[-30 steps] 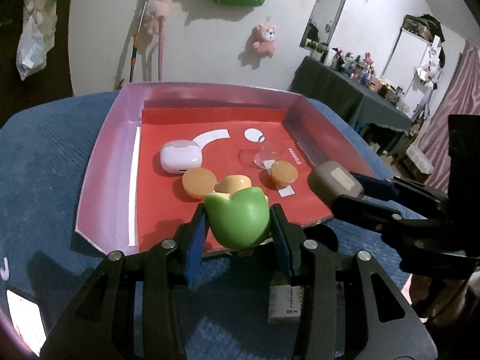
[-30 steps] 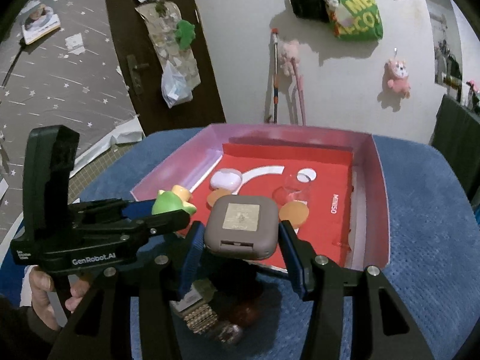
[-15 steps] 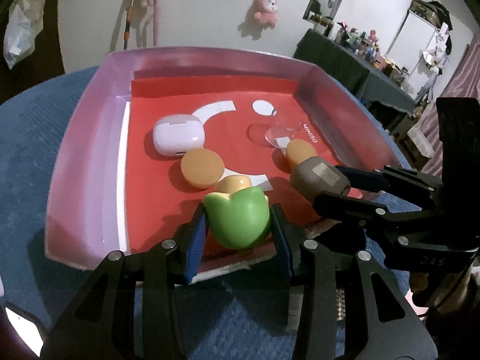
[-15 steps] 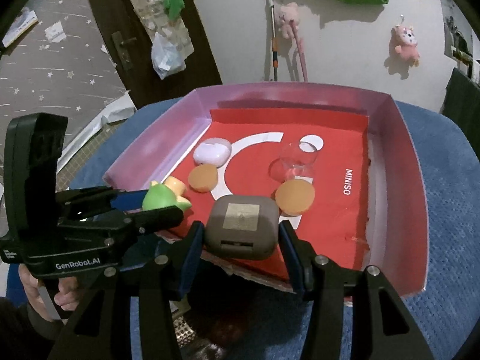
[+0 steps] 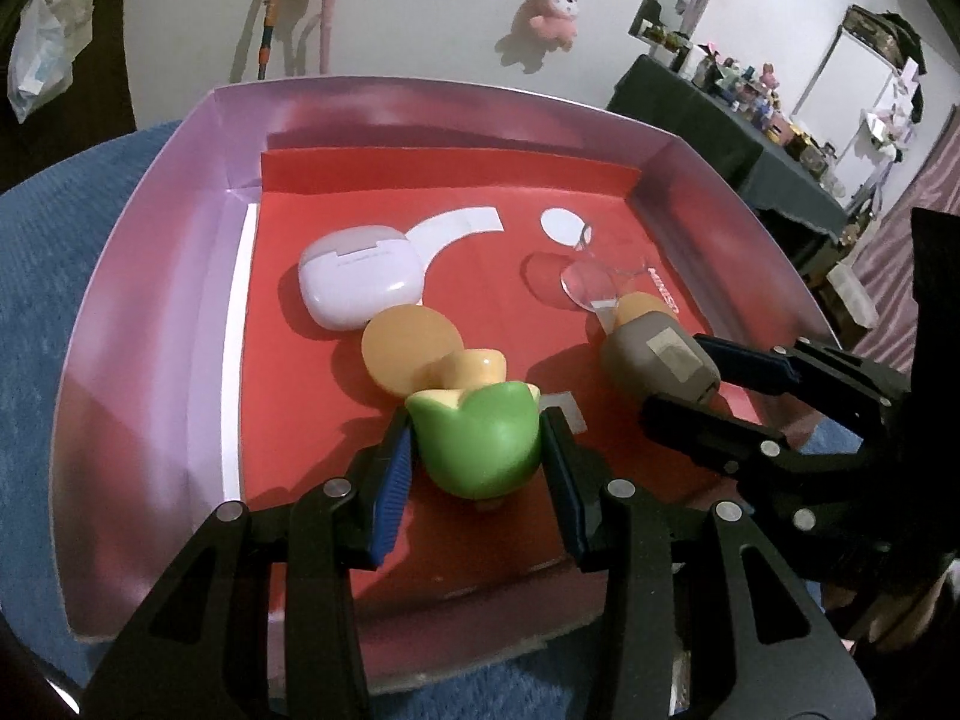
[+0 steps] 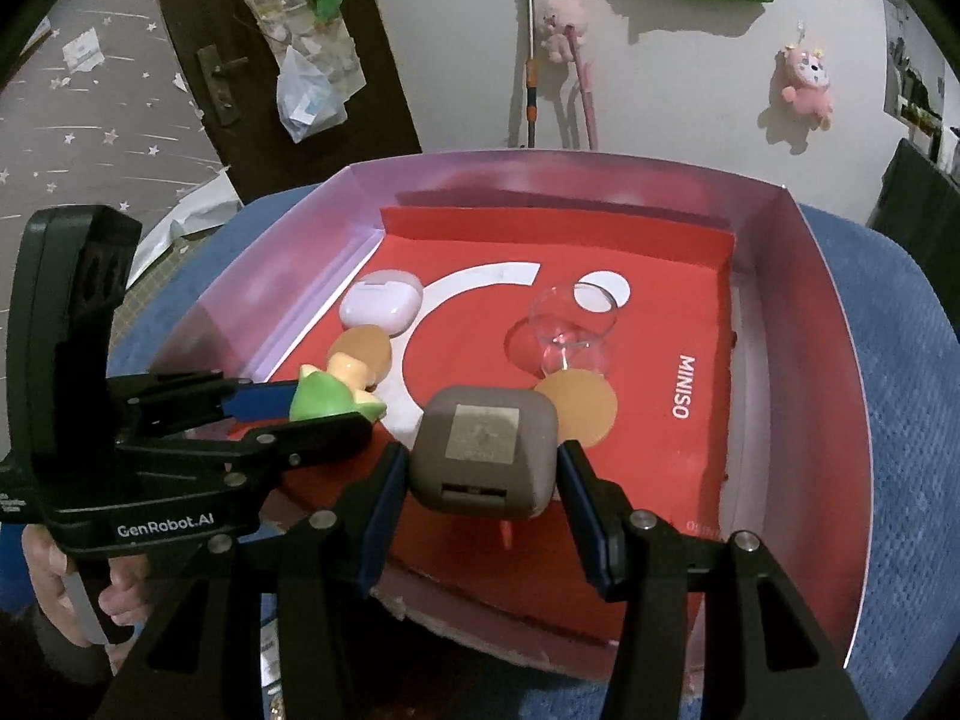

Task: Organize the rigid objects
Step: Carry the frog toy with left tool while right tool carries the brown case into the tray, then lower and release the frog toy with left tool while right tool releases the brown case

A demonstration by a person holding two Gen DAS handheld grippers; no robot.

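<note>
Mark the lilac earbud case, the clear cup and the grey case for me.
lilac earbud case (image 5: pixel 360 276), left wrist view, its lid top.
clear cup (image 6: pixel 573 330), right wrist view, its side wall.
grey case (image 6: pixel 483 450), right wrist view, its top face.

— What can't we see?
— The green toy hides part of the orange disc; the grey case covers another disc's edge.
— And the far shelf clutter?
— Too small; perhaps bottles.

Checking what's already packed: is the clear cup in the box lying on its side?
Yes, the clear cup lies tipped, mouth facing the back wall.
</note>
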